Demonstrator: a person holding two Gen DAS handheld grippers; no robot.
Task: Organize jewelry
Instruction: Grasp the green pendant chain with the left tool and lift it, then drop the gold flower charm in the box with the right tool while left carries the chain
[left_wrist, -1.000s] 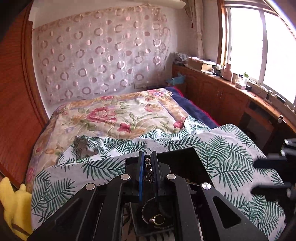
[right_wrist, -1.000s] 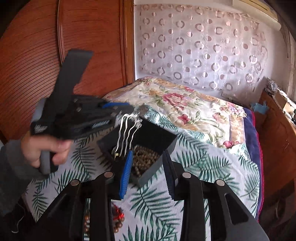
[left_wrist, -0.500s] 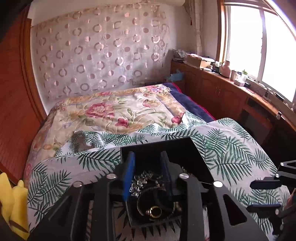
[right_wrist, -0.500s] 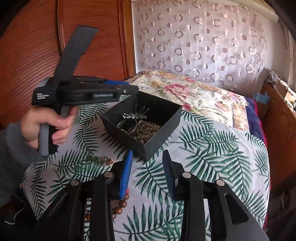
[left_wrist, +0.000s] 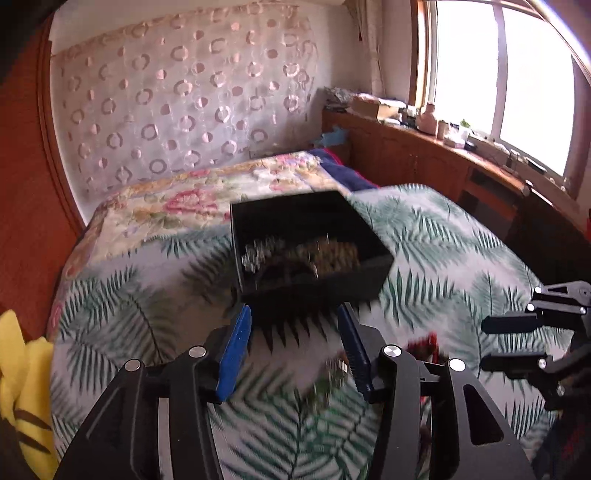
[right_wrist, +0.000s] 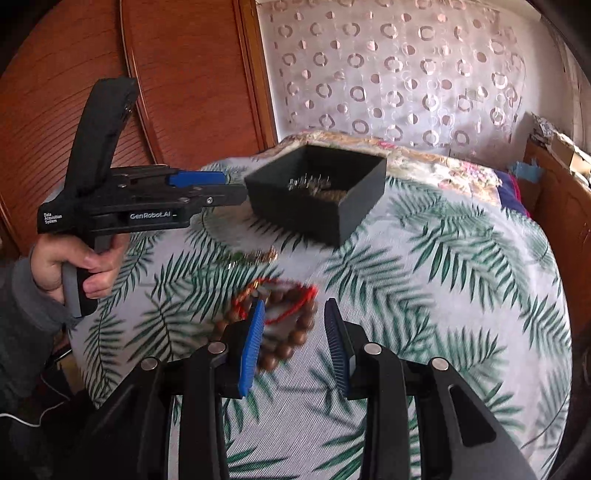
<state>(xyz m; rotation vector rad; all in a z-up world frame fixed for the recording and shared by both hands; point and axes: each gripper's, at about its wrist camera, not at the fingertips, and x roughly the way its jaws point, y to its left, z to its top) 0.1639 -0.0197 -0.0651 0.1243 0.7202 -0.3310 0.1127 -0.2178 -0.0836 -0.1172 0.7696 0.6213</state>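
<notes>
The left claw (left_wrist: 293, 345) is spread wide and empty, drawn back from the black box (left_wrist: 306, 251), which now sits on the bed's palm-leaf cover (left_wrist: 443, 251) just ahead of its tips; a second ago this claw was pressed together on a silvery chain right over the box, and half a second ago it had parted with the chain fallen inside. That piece now lies in the box with the beads and other pieces already there, so one more item looks sorted. The right claw (right_wrist: 295, 339) is likewise spread and holds nothing; it has pulled away from the box and now hovers with a wooden bead bracelet (right_wrist: 291, 332) and its red cord (right_wrist: 295, 299) right between and just beyond its fingers. A thinner gold-and-green chain (right_wrist: 255, 256) lies further ahead, between the bracelet and the box. The bracelet looks like the next pick
</notes>
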